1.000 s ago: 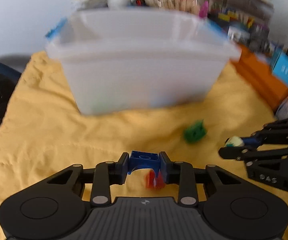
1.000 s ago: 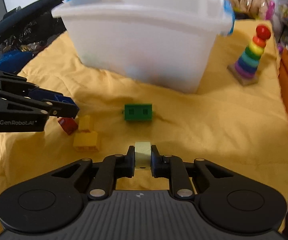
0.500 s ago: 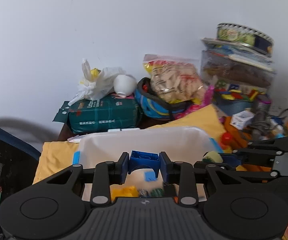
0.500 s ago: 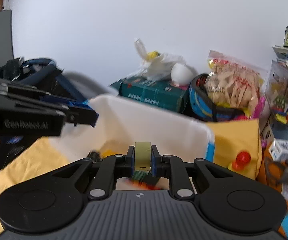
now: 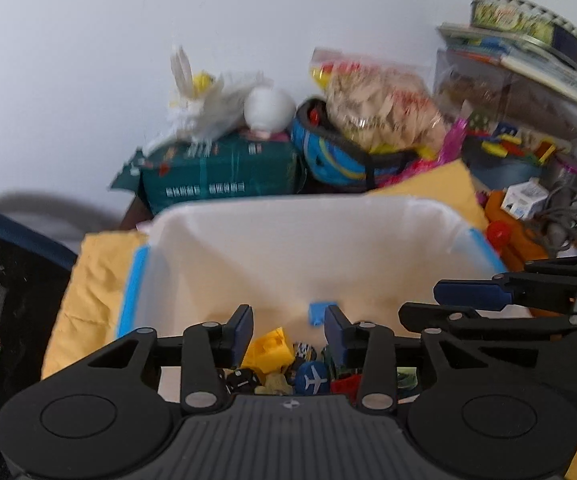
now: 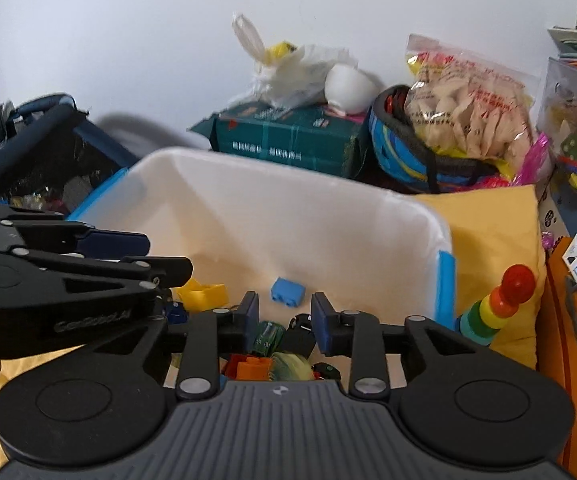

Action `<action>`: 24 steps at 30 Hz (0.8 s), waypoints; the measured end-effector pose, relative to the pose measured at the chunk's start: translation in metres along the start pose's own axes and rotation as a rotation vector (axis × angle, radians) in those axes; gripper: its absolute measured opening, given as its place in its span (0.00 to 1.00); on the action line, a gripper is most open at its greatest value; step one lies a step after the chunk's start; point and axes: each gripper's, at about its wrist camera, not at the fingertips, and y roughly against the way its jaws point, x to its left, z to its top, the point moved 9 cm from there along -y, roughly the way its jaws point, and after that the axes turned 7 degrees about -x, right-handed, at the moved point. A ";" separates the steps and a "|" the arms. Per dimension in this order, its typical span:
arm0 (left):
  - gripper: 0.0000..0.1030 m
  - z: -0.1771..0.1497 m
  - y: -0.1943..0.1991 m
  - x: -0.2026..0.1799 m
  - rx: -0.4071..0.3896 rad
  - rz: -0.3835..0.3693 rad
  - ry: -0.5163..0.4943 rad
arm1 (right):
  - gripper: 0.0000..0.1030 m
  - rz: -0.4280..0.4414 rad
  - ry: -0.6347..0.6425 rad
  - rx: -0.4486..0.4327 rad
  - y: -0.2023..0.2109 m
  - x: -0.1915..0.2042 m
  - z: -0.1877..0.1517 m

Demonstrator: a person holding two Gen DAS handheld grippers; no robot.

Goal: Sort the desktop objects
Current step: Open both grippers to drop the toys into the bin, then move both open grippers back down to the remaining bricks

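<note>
Both grippers hover over the white plastic bin [image 5: 288, 240] with blue handles, also in the right wrist view [image 6: 288, 216]. My left gripper [image 5: 288, 334] is open and empty above the bin's toys. My right gripper [image 6: 284, 316] is open and empty beside it, and shows at the right of the left wrist view [image 5: 420, 304]. Inside the bin lie a light blue brick [image 6: 287, 291], a yellow brick [image 5: 270, 350], a blue disc with a plane [image 5: 311, 378] and several other small toys. The blue brick and the pale green piece held earlier are not in the jaws.
The bin stands on a yellow cloth [image 6: 492, 248]. A rainbow ring stacker [image 6: 496, 304] stands right of the bin. Behind are a green box [image 6: 288, 140], a white bag, a snack bag [image 6: 468, 104] and stacked boxes at right. A dark basket [image 6: 40, 152] is at left.
Both grippers rose from the cloth to above the bin, then opened. The blue brick and the pale green piece left the jaws.
</note>
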 end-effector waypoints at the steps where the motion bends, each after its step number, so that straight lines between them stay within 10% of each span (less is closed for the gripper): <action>1: 0.44 0.003 0.008 -0.001 -0.019 -0.007 0.000 | 0.32 0.003 -0.004 -0.013 0.005 0.000 0.003; 11: 0.51 -0.043 0.087 -0.006 -0.070 -0.041 0.003 | 0.41 0.049 -0.005 -0.095 0.075 0.004 -0.017; 24: 0.51 -0.172 0.085 -0.024 0.187 -0.078 -0.001 | 0.36 0.105 0.018 0.181 0.068 0.010 -0.143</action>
